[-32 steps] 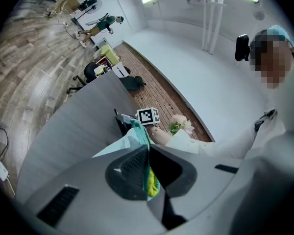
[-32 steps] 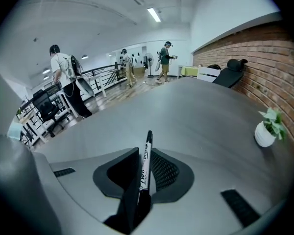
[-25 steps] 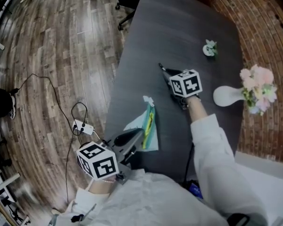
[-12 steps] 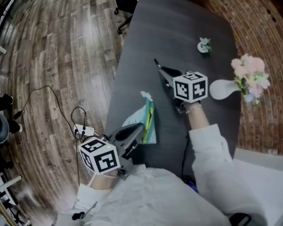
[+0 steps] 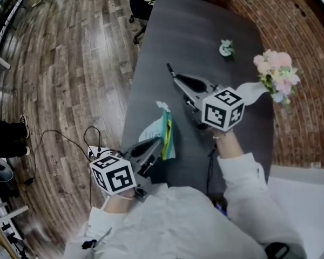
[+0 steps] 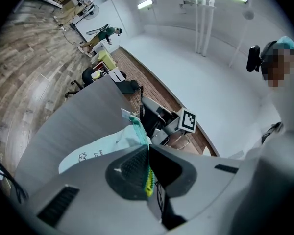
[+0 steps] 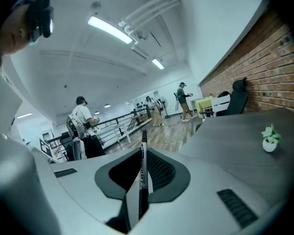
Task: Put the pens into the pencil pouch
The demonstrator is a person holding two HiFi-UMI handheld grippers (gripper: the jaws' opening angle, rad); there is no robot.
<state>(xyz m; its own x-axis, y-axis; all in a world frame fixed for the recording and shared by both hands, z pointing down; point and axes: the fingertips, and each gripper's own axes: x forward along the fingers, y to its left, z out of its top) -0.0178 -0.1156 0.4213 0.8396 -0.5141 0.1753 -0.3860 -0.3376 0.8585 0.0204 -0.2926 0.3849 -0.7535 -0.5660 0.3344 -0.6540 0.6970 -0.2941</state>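
A pale blue pencil pouch [image 5: 161,129] with a green zip lies near the left edge of the dark table [image 5: 205,36]. My left gripper [image 5: 157,143] is shut on the pouch's near end; in the left gripper view the yellow-green zip edge [image 6: 148,177] is pinched between the pads and the pouch [image 6: 100,148] stretches away. My right gripper [image 5: 177,80] hangs above the table to the right of the pouch, shut on a black pen [image 5: 170,72]. In the right gripper view the pen [image 7: 143,146] stands up out of the closed jaws.
A white vase with pink flowers [image 5: 274,74] stands at the table's right edge, and a small potted plant [image 5: 225,48] further back. An office chair [image 5: 140,4] is at the far end. Cables and a power strip [image 5: 92,150] lie on the wood floor at the left.
My right gripper has risen from the table with the black pen and come nearer the camera. The left gripper has kept its hold on the pouch and shifted only a little.
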